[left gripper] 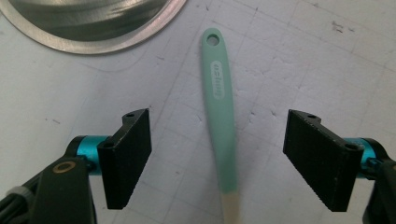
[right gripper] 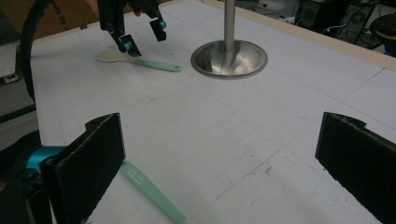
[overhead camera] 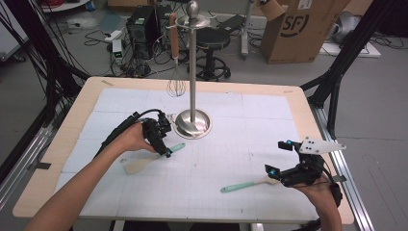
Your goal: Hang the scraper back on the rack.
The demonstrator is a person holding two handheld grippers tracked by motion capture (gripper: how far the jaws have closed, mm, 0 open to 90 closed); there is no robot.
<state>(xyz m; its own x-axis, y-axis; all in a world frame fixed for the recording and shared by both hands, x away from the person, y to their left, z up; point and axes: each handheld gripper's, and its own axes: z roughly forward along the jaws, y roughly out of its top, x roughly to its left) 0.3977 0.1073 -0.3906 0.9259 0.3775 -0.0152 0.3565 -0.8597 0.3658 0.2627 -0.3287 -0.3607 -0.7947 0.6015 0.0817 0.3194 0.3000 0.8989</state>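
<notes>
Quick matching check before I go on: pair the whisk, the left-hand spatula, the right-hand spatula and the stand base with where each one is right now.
1 whisk
2 left spatula
3 right spatula
4 stand base

a lies by the right gripper
b hangs from the stand
c lies between the open jaws of the left gripper
d rests on the white mat

Pairs: 1-b, 2-c, 3-a, 4-d

Open tabletop [overhead camera: 202, 173] is left between the two spatulas. The far middle is blocked by the steel utensil stand [overhead camera: 193, 123], with a whisk [overhead camera: 176, 86] hung beside its pole.
</notes>
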